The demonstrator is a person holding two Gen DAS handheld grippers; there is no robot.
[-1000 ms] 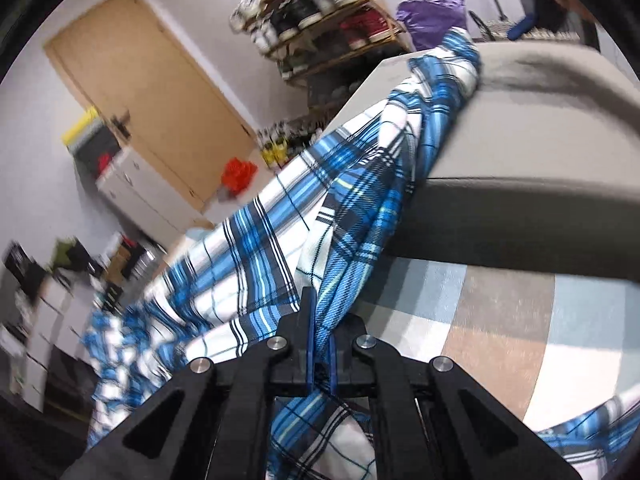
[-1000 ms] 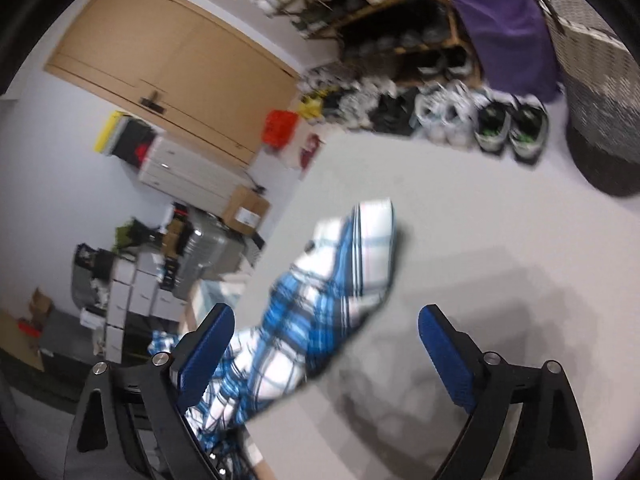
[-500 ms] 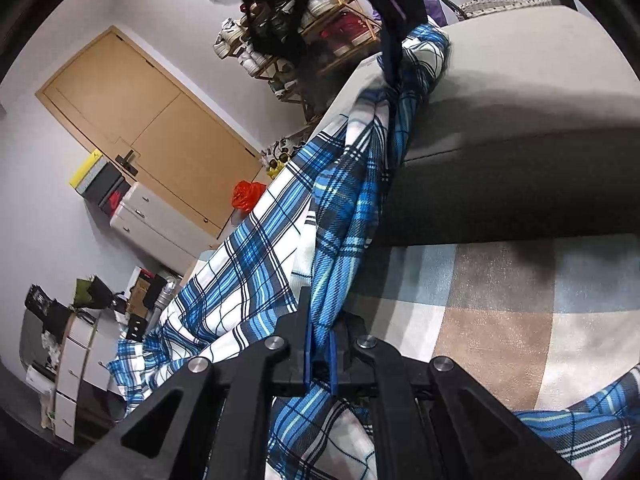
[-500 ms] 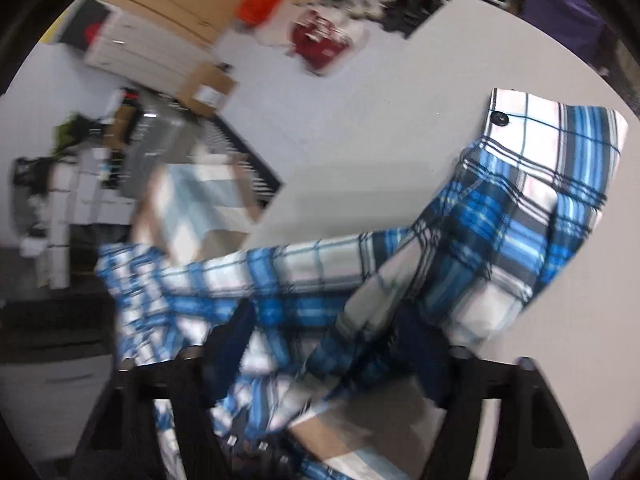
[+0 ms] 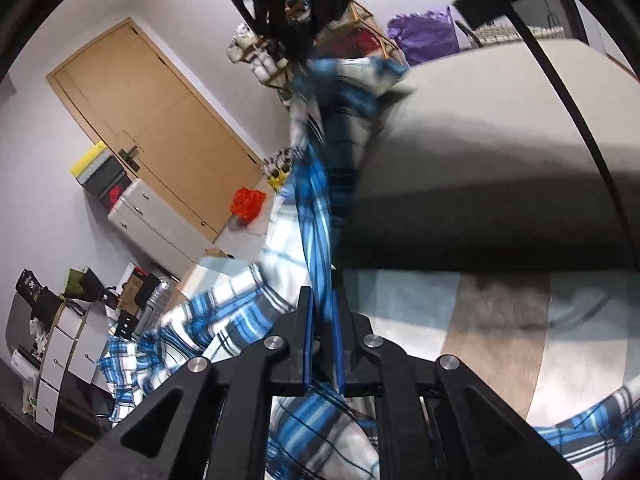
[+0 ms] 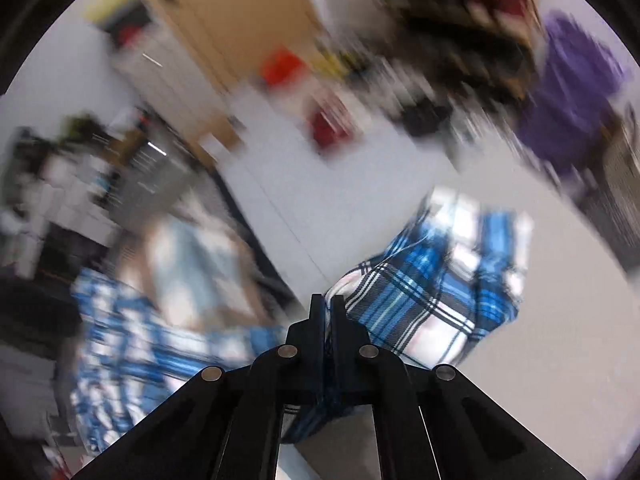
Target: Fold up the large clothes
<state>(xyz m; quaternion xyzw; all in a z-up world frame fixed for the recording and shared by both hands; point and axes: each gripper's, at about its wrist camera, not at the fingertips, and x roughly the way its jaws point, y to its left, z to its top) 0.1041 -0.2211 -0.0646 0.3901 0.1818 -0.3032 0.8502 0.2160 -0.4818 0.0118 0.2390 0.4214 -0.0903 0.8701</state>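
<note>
Now both grippers pinching blue plaid shirt (image 5: 320, 208): left gripper (image 5: 321, 312) clamped on stretched fold, right gripper (image 6: 327, 312) just closed on bunched fabric.

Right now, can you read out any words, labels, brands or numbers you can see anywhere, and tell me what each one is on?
None can be read.
Dark box with a red mark on the drawers: too small to read.
Boxes by the shelf unit: print too small.
Right wrist view: blurred throughout.
</note>
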